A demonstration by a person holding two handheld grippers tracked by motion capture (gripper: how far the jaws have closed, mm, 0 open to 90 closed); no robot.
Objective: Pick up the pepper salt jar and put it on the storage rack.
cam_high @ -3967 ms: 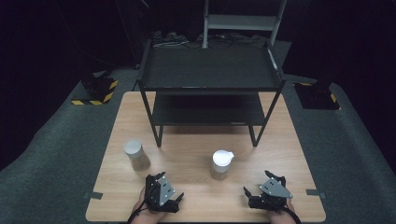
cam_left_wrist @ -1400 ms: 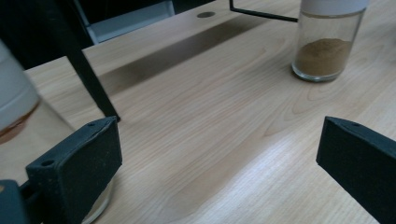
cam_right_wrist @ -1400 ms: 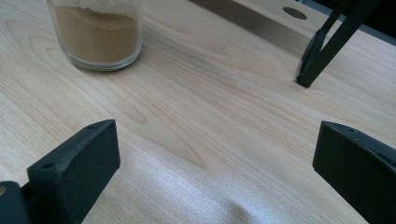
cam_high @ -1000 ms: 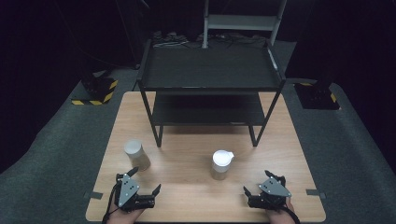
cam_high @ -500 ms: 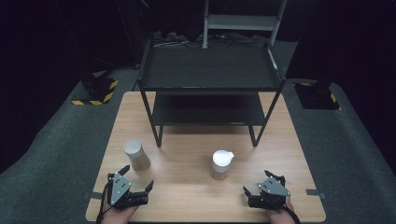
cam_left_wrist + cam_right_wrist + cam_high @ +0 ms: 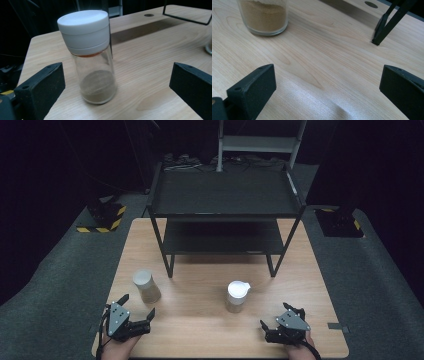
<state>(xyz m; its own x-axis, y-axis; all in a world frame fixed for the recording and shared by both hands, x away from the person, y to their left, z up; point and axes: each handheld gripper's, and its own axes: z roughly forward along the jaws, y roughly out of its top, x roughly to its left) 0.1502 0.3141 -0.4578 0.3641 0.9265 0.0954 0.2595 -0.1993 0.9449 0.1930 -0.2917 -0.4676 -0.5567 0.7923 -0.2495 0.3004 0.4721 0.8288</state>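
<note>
Table (image 6: 200, 330) under both grippers; black rack (image 6: 225, 205) well ahead. Left gripper (image 6: 137, 312) spread wide, unlabelled jar (image 6: 90, 52) just ahead between jaws, untouched. Right gripper (image 6: 281, 316) spread wide; second jar (image 6: 263, 16) ahead-left.

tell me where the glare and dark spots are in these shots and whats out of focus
High view: the wooden table is lit, while the surroundings and the black shelf fall into near darkness. Left gripper view: the white-capped jar is sharp and the table's far edge goes soft. Right gripper view: a pale glare patch lies on the wood between the jaws, and the jar of brown powder is cropped at the top.
</note>
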